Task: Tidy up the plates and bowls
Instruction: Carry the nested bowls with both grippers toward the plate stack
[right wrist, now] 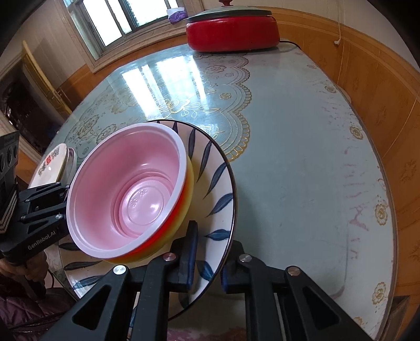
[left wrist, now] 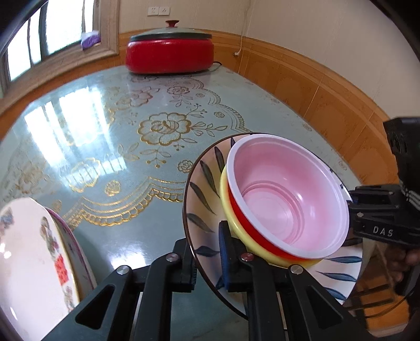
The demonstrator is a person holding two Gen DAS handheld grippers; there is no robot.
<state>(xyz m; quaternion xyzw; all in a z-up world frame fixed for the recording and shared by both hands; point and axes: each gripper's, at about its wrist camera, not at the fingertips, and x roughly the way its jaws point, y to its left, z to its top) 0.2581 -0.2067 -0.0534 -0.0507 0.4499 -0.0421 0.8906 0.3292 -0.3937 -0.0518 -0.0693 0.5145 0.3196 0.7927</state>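
Pink-lined bowl sits on the leaf-patterned plate, whose rim both grippers clamp.

A red electric cooker with a grey-green lid and red knob sits at the far end of the table, which has a glossy teal cover printed with gold flowers. Behind it are a window, wood wall panelling and a purple tissue pack on the sill.
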